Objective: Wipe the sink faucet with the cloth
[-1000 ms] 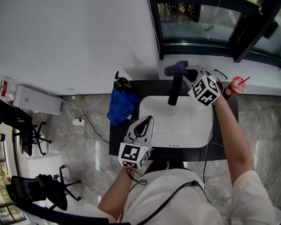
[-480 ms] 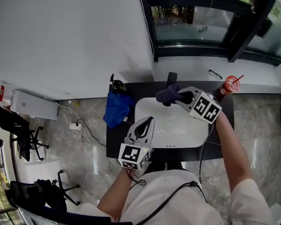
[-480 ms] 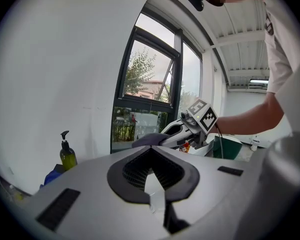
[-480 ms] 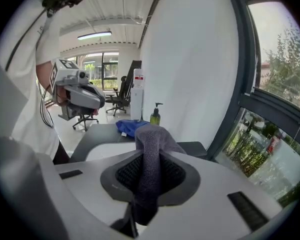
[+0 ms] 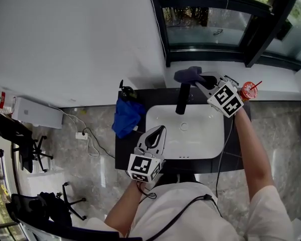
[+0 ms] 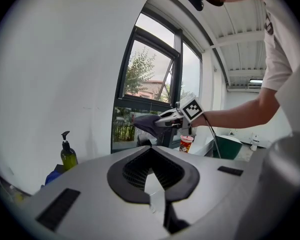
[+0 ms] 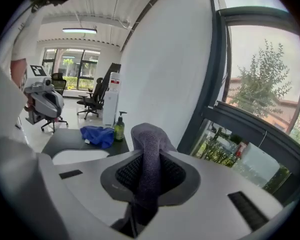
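Head view: the right gripper (image 5: 204,79) holds a dark grey cloth (image 5: 186,75) at the top of the black faucet (image 5: 181,100), behind the white sink (image 5: 210,139). The print on the red cup (image 5: 247,91) is illegible.
Left gripper view: the left gripper (image 6: 154,196) has its jaws pressed together, with nothing between them.
Right gripper view: the jaws pinch the ribbed cloth.

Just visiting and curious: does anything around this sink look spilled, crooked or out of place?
Nothing looks spilled or broken. The only untidy thing is a blue rag crumpled on the counter left of the sink, by the soap bottle. The grey cloth sits in the right claw at the faucet top.
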A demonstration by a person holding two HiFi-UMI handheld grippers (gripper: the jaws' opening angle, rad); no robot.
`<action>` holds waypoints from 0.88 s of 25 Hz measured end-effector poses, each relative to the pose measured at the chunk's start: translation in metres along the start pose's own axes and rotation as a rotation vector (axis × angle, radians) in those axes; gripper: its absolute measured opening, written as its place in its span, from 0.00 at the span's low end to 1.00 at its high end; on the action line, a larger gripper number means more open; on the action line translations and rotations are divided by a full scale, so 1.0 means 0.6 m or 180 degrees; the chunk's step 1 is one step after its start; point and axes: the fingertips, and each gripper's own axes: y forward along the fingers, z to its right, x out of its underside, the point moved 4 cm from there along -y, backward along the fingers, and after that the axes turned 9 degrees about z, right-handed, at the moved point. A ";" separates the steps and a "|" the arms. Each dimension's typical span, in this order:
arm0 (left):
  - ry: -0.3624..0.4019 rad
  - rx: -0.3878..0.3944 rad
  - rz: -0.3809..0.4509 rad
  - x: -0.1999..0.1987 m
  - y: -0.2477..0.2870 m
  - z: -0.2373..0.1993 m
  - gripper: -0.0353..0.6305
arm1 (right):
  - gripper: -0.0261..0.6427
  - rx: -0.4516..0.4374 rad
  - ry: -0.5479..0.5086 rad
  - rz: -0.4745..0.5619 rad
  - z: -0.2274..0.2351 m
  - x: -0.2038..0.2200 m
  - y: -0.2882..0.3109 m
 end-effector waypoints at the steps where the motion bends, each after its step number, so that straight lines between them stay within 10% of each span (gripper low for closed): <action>1: -0.0002 -0.0012 -0.0002 0.000 -0.002 -0.001 0.04 | 0.13 0.0085 -0.0040 -0.0020 0.008 0.001 0.011; 10: -0.0046 -0.0099 -0.0020 0.003 -0.019 -0.012 0.04 | 0.13 0.0197 -0.0345 -0.0301 -0.003 0.033 0.065; 22: -0.0005 0.0009 -0.0016 0.006 -0.015 0.002 0.04 | 0.13 -0.0833 -0.0064 -0.0329 -0.130 0.042 0.019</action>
